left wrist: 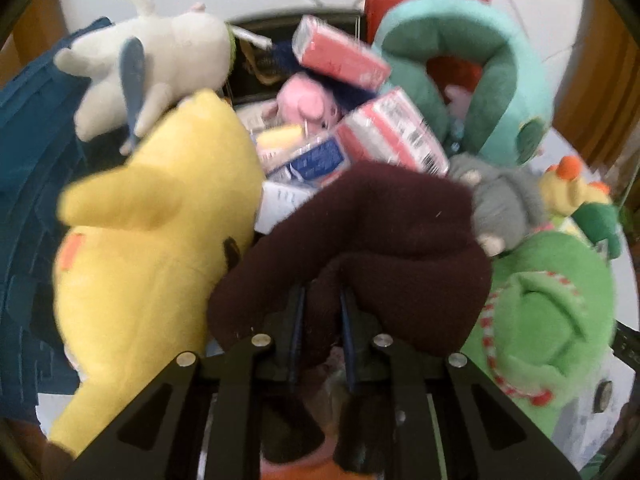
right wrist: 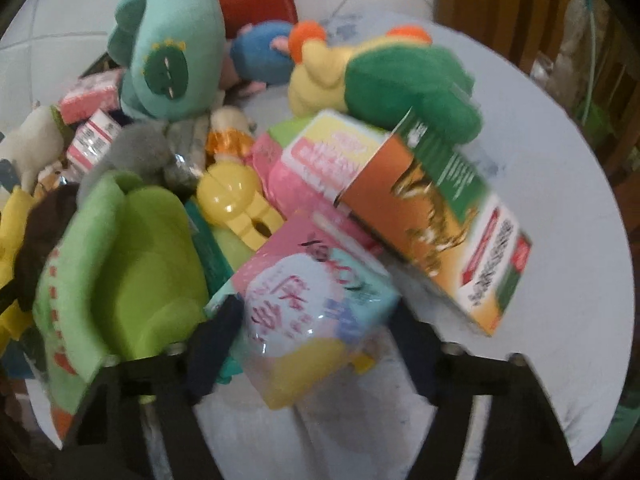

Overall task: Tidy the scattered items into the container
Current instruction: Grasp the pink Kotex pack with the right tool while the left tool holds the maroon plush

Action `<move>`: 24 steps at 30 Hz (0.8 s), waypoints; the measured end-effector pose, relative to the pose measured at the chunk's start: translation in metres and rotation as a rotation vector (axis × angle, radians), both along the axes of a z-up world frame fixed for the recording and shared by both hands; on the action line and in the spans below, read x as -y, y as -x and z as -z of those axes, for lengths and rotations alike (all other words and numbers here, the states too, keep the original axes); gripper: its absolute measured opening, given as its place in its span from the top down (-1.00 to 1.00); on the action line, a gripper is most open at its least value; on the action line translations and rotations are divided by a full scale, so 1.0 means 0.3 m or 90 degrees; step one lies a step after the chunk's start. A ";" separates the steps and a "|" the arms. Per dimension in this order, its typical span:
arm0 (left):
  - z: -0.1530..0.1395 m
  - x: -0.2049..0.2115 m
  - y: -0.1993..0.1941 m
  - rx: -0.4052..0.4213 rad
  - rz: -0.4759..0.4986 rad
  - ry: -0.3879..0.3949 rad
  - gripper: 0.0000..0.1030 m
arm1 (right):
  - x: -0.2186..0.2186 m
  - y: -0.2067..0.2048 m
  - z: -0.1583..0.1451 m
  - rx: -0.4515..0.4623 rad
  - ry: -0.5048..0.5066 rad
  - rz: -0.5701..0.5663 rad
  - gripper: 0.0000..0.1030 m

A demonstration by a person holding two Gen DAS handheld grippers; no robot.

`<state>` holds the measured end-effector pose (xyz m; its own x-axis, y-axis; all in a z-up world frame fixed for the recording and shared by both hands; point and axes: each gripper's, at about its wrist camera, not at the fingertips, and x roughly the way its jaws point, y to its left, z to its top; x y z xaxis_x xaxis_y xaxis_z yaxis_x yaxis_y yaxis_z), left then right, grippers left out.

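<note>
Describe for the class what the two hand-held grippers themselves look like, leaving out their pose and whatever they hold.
The left hand-held gripper is matte black, with angular linkage arms bearing triangular cut-outs and round silver pivot bolts; its finger pads look dark blue. The right hand-held gripper has the same black build, blurrier, with dark fingers and small silvery bolts. No cables, sleeves or markings are visible.

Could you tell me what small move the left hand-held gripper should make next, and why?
Probably carry on forward a little, then open. The left hand-held gripper is shut on the dark maroon knitted cloth, which hangs just short of the dark container holding red-and-white wrapped packs and a pink plush toy. Releasing here might drop it on the edge of the pile.
</note>
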<state>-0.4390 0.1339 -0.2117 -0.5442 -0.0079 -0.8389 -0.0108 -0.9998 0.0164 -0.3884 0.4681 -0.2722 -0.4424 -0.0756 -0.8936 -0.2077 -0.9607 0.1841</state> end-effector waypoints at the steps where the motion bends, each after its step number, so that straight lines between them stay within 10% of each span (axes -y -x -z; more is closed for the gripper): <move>1: -0.029 -0.001 -0.013 -0.011 0.002 -0.003 0.67 | -0.003 -0.008 -0.018 -0.006 -0.004 -0.002 0.15; 7: -0.141 -0.013 -0.099 -0.041 0.031 -0.007 0.67 | -0.047 -0.060 -0.038 0.001 0.001 0.002 0.37; 8: -0.137 -0.013 -0.105 -0.037 0.034 -0.001 0.67 | -0.060 -0.067 -0.030 0.001 0.017 0.011 0.24; 11: -0.075 -0.002 -0.095 0.002 0.027 0.009 0.59 | -0.093 -0.072 -0.012 -0.003 0.059 0.042 -1.00; 22: -0.044 -0.021 -0.098 0.037 0.095 -0.002 0.37 | -0.077 -0.096 0.026 0.038 0.073 0.121 -0.99; 24: -0.107 -0.027 -0.108 0.006 0.119 -0.008 -0.12 | -0.077 -0.117 0.013 0.039 0.066 0.118 -0.99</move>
